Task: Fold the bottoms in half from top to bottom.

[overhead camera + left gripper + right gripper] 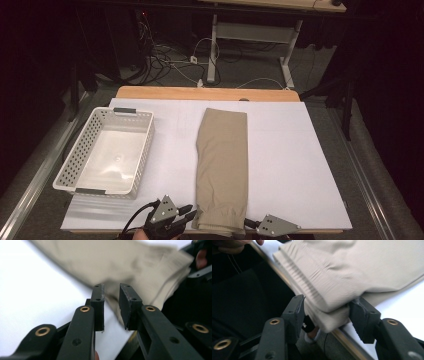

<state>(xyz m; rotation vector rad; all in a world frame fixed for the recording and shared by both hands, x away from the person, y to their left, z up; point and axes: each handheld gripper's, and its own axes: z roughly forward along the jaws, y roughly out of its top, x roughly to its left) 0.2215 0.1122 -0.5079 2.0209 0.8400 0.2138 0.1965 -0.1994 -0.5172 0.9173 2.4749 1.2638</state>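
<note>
While I watch from the high view, the beige folded trousers [222,165] lie lengthwise down the middle of the white table [300,165], their near end hanging slightly over the table's front edge. I see my left gripper [189,212] just to the left of that near end, and my right gripper [252,223] just to its right, both low at the front edge. From the left gripper view, the left gripper [111,293] has its jaws parted by a narrow gap; the trousers [130,262] lie blurred beyond the tips, and I can't tell whether any fabric sits between the pads. From the right gripper view, the right gripper [327,312] straddles the ribbed corner of the trousers [352,267]: the cloth sits between the jaws, the right pad touches it, the left pad stands just off it. A white basket [106,150] rests on the left side of the table, well apart from the trousers
</note>
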